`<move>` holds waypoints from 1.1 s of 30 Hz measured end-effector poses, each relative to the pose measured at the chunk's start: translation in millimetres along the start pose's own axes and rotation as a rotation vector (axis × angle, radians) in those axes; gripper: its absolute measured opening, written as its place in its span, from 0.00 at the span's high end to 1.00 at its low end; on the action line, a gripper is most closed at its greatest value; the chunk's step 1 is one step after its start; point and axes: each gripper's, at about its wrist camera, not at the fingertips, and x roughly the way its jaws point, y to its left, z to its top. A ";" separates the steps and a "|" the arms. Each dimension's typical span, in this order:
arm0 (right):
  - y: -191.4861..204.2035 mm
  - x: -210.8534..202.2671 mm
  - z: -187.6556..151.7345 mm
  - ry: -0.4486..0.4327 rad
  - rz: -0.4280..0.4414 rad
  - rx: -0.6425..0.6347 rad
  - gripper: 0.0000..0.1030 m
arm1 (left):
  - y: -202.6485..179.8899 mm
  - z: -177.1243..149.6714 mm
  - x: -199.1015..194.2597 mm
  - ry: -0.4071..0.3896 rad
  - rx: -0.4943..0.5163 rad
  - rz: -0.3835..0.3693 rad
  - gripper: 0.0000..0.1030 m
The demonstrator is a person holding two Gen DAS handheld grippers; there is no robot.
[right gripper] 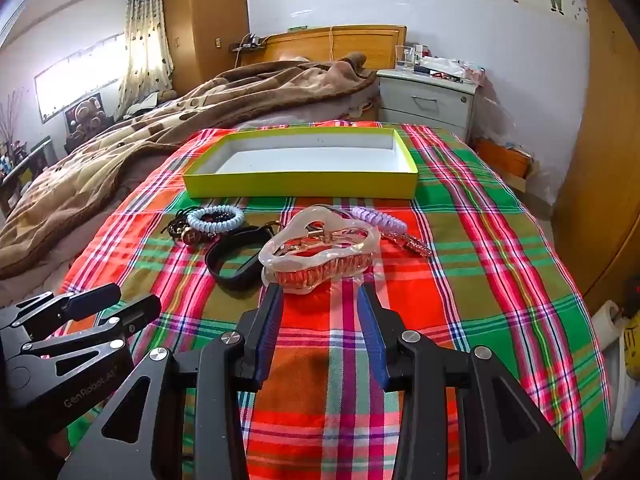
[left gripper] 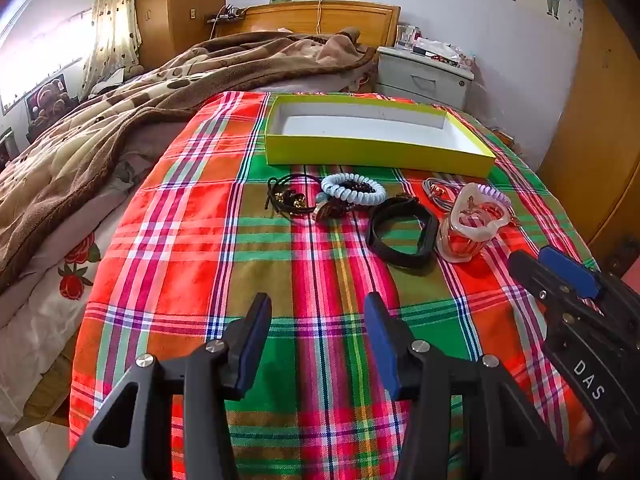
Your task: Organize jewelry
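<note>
Jewelry and hair accessories lie in a loose row on the plaid cloth [left gripper: 192, 240], just in front of the yellow box [left gripper: 376, 156], none of them inside it. The yellow box is shallow, lidless and white within, and sits on the same cloth toward the headboard side of the bed. Reading along the box's near wall: black cords with gold charms [left gripper: 290, 198] are nearest its left corner; a pale blue spiral hair tie [left gripper: 352, 194] lies beside them, overlapping dark beads; a black band [left gripper: 402, 236] forms an open loop a little further from the box; a translucent hair claw clip [right gripper: 320, 252] stands before the box's right half; a lilac spiral tie [right gripper: 378, 220] lies just behind the clip, between it and the box. The left gripper [left gripper: 316, 312] hangs over bare cloth, well short of the row and the box, its jaws spread wide with nothing between them. The right gripper [right gripper: 320, 294] points at the claw clip, its fingertips [right gripper: 274, 292] just short of the clip's near edge, jaws apart and gripping nothing. A brown blanket [right gripper: 200, 108] covers the bed left of the box.
</note>
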 end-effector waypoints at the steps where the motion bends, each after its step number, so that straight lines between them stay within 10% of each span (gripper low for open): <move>1: 0.3 0.2 -0.4 0.001 0.001 0.000 0.62 | -0.4 0.1 -0.1 -0.003 0.001 0.002 0.52; 33: -1.1 0.5 -2.5 0.002 -0.005 0.010 0.62 | 1.3 -1.0 -7.6 -0.020 -0.011 0.031 0.52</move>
